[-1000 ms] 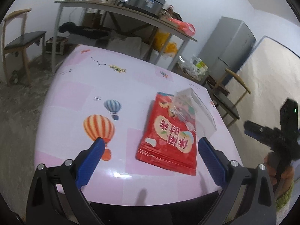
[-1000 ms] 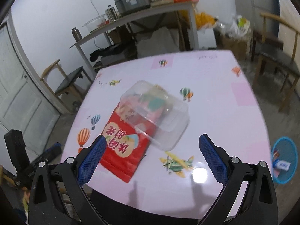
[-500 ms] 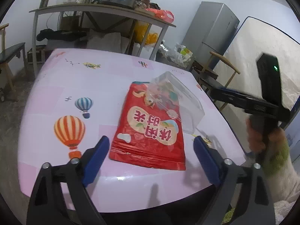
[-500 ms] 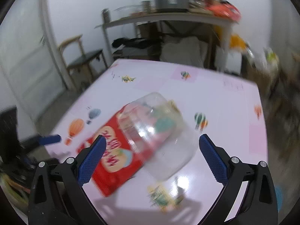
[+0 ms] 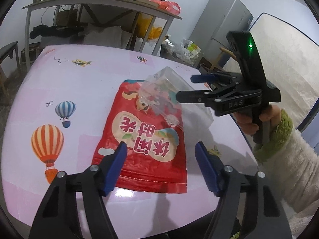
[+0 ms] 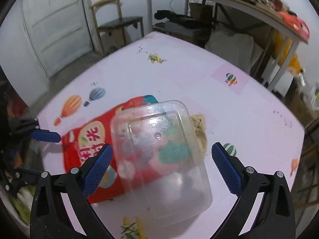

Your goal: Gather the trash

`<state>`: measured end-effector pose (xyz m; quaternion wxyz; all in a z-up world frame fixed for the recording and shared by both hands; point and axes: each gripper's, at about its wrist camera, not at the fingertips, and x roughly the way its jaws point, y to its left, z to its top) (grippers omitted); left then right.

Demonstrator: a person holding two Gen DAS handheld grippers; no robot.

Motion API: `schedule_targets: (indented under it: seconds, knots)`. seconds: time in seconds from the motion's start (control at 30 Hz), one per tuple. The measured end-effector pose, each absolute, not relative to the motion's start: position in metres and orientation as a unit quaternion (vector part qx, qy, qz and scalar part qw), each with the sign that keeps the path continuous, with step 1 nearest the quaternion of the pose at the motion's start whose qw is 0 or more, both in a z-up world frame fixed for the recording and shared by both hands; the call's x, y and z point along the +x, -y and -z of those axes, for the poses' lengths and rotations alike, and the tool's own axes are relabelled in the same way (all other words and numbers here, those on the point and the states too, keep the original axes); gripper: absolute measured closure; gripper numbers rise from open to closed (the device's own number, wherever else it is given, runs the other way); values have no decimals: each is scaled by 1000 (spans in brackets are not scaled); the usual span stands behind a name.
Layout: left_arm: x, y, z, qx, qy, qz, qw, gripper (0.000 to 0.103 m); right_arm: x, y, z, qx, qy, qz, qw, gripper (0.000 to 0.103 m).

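Observation:
A red snack bag [image 5: 143,139] lies flat on the pink table [image 5: 79,91]. An upturned clear plastic container [image 5: 167,87] rests on its far end. My left gripper [image 5: 162,169] hovers over the bag's near end with its jaws closing. Its pads do not press the bag. In the right wrist view the container [image 6: 159,153] sits between the wide-open fingers of my right gripper [image 6: 161,165], which do not touch it. The bag [image 6: 87,139] pokes out to the container's left, and a crumpled brown scrap [image 6: 199,127] lies behind it. The right gripper [image 5: 189,86] also reaches in from the right in the left wrist view.
A long metal table [image 5: 99,2] with a cooker and jars stands behind. A grey fridge [image 5: 221,22] and a wooden chair [image 5: 225,55] are at the right. Another chair [image 6: 117,22] and a white door [image 6: 53,23] are on the far side.
Both grippers have come in toward the bag and container. The left jaws have narrowed. The right gripper has rolled and now straddles the container.

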<state>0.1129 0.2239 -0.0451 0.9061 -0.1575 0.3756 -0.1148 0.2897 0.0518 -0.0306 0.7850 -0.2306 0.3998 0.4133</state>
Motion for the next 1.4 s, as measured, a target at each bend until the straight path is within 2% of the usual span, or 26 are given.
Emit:
schedule_targets:
  seconds: [0.07, 0.17, 0.47, 0.63, 0.9, 1.0, 1.2, 1.23, 1.3, 1.33, 1.4]
  knots:
    - [115, -222, 48, -153, -381, 110, 905, 37, 288, -56, 36, -244, -401, -411, 782, 8]
    - [115, -220, 54, -147, -389, 97, 904, 37, 290, -55, 43, -253, -403, -400, 783, 18]
    - [107, -217, 62, -155, -395, 97, 900, 37, 280, -19, 13, -174, -393, -353, 831, 19]
    - [100, -225, 61, -179, -385, 107, 899, 37, 271, 28, -7, -119, -423, -266, 858, 19]
    - [94, -252, 58, -210, -368, 82, 902, 36, 267, 75, 32, -60, -498, -159, 850, 16]
    - [94, -261, 57, -219, -369, 69, 901, 33, 261, 82, 35, -66, -484, -139, 862, 14]
    - [104, -280, 53, -235, -363, 49, 900, 30, 236, 84, -3, -5, -404, -157, 901, 11]
    - [107, -282, 54, -240, -364, 52, 898, 30, 233, 79, -7, 6, -399, -169, 901, 13]
    - [122, -287, 57, -255, -380, 60, 887, 30, 228, 64, -11, 13, -399, -201, 894, 28]
    - [130, -290, 59, -264, -391, 66, 879, 30, 226, 54, -10, 16, -404, -219, 888, 32]
    - [141, -297, 64, -292, -405, 70, 863, 30, 226, 32, 1, 13, -426, -248, 870, 51]
